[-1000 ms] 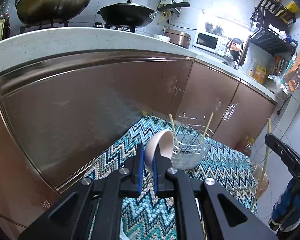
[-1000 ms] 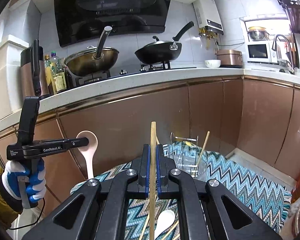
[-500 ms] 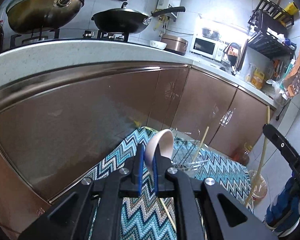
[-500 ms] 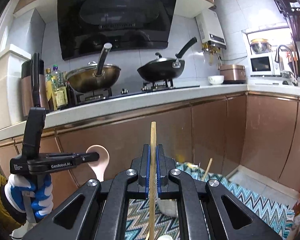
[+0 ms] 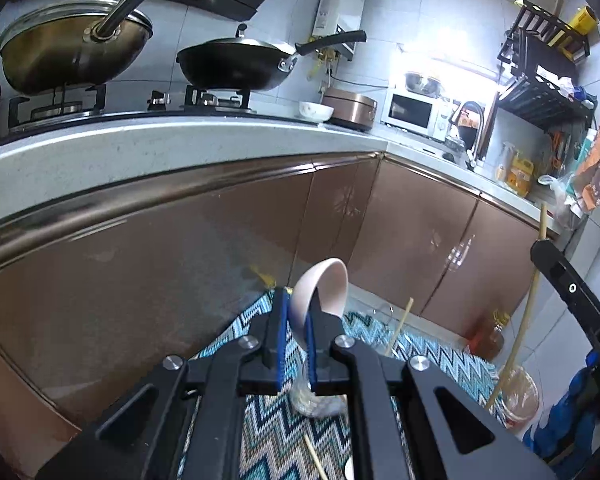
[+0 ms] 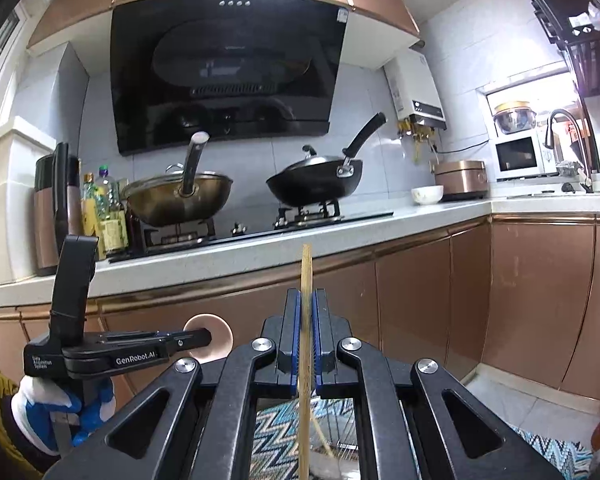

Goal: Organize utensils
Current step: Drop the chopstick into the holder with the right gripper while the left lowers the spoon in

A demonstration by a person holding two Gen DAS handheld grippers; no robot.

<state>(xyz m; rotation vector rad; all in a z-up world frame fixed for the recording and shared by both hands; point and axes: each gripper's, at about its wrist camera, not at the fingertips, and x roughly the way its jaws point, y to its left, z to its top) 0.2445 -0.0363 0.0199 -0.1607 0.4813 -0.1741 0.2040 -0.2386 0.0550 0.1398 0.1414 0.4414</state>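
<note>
**Setting: home kitchen**

Gas hob (image 6: 260,228) set in a pale stone countertop (image 6: 380,220), carrying a brass-coloured wok (image 6: 180,200) and a black wok (image 6: 316,186). Black range hood (image 6: 228,68) above, white tiled wall behind. Copper-brown base cabinets (image 5: 412,240) run round the corner. Microwave (image 6: 518,156), rice cooker (image 6: 460,174), tap (image 6: 568,136), oil bottles (image 6: 104,216) and a dish rack (image 5: 540,80) along the counter.

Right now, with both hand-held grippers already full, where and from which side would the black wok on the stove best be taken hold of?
By its long handle, near the free end. It rises up and to the right, clear of the black wok's bowl, lid and burner, so come from the right, jaws across it.
</note>
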